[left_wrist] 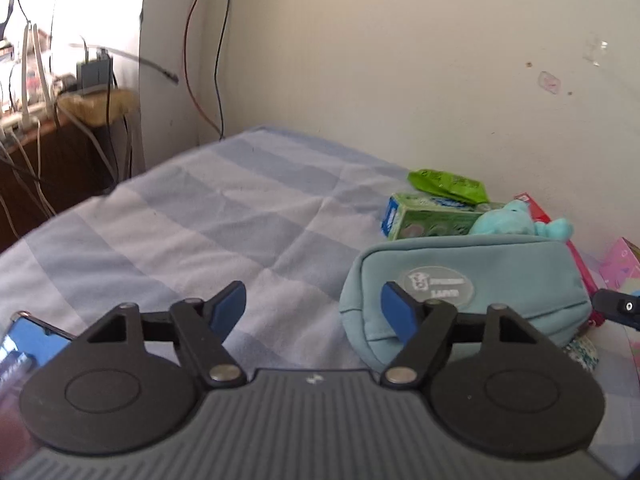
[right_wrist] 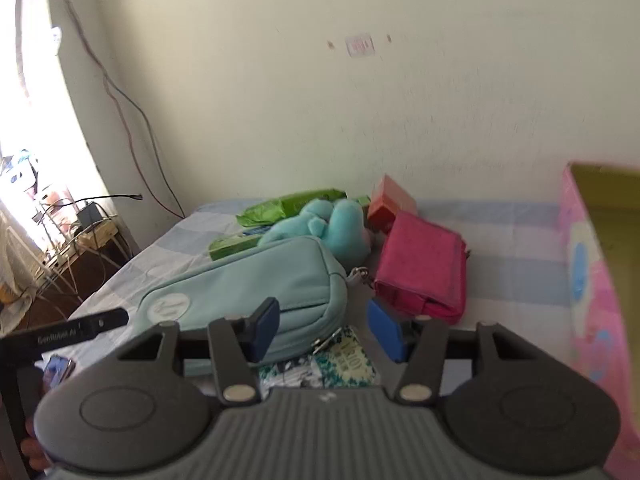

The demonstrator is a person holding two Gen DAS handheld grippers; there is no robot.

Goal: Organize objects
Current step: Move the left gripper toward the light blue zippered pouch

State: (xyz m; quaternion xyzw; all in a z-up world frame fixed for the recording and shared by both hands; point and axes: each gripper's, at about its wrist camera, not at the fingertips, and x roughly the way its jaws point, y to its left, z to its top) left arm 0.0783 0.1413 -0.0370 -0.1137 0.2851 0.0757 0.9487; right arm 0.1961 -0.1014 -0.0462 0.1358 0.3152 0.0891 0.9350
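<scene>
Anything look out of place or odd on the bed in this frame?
Nothing is spilled or damaged. The items sit in a loose pile by the wall: a teal plush lies slumped behind the teal pouch, with a magenta wallet tilted beside them. Both grippers are open and empty.

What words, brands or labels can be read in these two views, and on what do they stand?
"GenRobot AI": white print on the black finger of the left gripper, seen in the right wrist view; the last letters are soft.
Oval patch on the teal pouch: two lines of print, too blurred to read.
Patterned card under the pouch: large letters, blurred, not readable.
Green box and green packet: print too blurred.
Pink box: no readable text.
</scene>
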